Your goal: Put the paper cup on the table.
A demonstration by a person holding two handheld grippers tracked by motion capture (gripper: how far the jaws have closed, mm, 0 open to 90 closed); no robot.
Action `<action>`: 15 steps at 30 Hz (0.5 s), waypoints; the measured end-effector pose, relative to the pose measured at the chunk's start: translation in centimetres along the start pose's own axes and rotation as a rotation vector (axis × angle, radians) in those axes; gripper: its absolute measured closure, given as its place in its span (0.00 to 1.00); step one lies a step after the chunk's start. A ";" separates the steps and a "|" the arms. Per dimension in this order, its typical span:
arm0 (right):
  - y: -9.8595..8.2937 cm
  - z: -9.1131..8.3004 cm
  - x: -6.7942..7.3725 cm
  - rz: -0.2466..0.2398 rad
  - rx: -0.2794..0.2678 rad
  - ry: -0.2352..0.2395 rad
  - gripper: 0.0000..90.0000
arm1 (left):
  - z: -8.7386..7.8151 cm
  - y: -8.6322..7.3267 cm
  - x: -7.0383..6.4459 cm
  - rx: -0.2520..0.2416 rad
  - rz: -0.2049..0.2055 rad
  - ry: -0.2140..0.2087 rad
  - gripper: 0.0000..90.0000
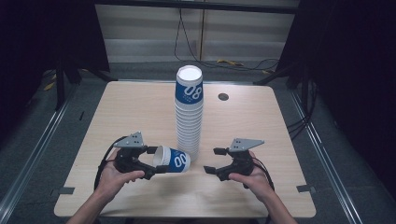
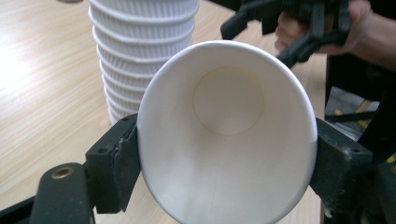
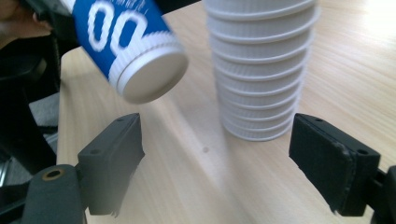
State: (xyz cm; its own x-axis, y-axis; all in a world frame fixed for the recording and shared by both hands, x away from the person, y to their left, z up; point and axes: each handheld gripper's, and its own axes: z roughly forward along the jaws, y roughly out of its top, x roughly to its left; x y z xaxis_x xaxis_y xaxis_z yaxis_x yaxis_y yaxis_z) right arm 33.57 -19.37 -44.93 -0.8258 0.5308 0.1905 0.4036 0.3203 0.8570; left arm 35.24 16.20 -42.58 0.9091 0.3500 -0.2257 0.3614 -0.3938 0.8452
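Nearest the bottom edge of the high view, both forearms come in, and I have a gripper in each hand. At lower left my left gripper (image 1: 158,162) is clamped on a single paper cup (image 1: 172,159), its jaws pressing the rim from both sides. That cup lies on its side, held off the table (image 1: 130,112), blue band with white numerals showing, base pointing toward the frame's centre. From the left gripper view I look straight into the cup's white inside (image 2: 227,130), the black pads tight against its mouth on the left and right.

At lower right my right gripper (image 1: 214,160) has its jaws spread wide with nothing between them. Its own view shows bare wood between the two black pads (image 3: 119,154), and the held cup's base (image 3: 149,77) hanging in the upper left of that frame.

Just past both grippers, mid-frame, a tall stack of cups (image 1: 189,112) stands upright on the table, the held cup's base close to its foot. Further back, upper right of the stack, a small round dark hole (image 1: 223,97) sits in the tabletop.
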 end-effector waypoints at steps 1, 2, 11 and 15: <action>0.0 -0.1 -0.2 0.007 -0.006 -0.006 0.20 | 0.0 0.0 0.1 0.008 -0.002 0.002 0.24; -0.1 -0.2 -0.3 0.013 -0.010 -0.020 0.20 | -0.1 0.0 0.3 0.016 -0.003 0.011 0.24; -0.4 -0.7 -1.7 0.039 -0.015 -0.127 0.16 | -1.5 0.2 2.0 0.021 -0.037 0.100 0.23; -0.7 -0.8 -2.1 0.048 0.010 -0.141 0.17 | -2.0 0.2 2.6 0.017 -0.059 0.135 0.23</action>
State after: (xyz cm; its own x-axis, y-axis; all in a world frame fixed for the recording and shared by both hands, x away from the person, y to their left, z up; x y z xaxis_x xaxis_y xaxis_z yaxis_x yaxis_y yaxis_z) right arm 34.74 -21.36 -45.50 -0.7421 0.6507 0.1609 0.4458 0.2998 0.8434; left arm 37.27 18.75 -41.97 0.8508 0.4833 -0.2063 0.4176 -0.3836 0.8237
